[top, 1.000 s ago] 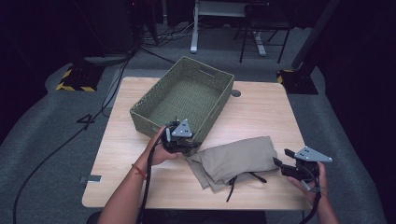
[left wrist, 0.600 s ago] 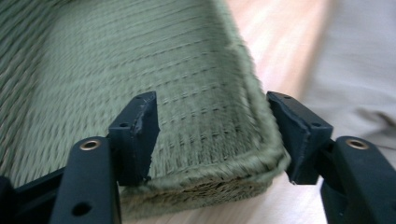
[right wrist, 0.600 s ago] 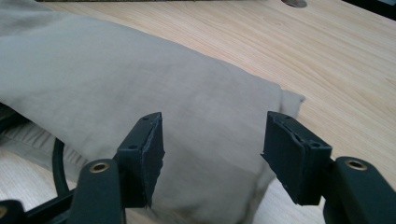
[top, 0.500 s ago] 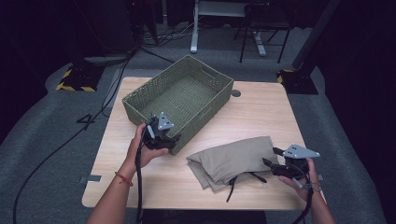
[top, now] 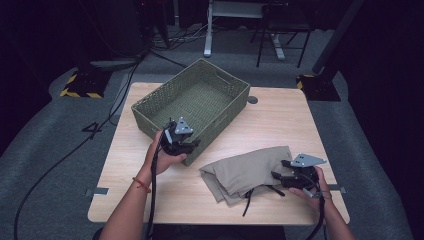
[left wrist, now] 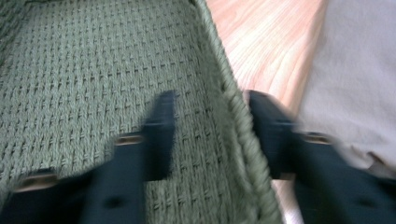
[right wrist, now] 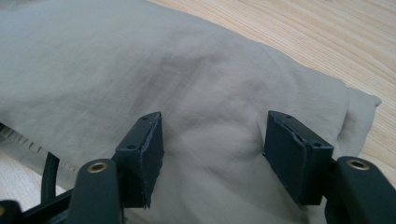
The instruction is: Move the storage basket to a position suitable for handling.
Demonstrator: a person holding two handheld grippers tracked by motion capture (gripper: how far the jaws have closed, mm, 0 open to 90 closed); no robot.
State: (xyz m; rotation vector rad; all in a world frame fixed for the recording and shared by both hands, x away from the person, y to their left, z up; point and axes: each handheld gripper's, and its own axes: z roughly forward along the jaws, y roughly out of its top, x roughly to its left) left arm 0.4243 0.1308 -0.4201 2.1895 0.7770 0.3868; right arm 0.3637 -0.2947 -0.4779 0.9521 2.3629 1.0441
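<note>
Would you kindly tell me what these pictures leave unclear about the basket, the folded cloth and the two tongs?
- Left tongs: the left gripper view is blurred, so whether they press the basket wall standing between them is unclear.
- Folded cloth: what garment it is stays hidden by its folds in the high view.
- Right tongs: open over the cloth; the right gripper view does not settle whether they touch it.

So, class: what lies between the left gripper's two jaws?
In the left gripper view, the green woven basket's near wall stands between the left gripper's jaws.
</note>
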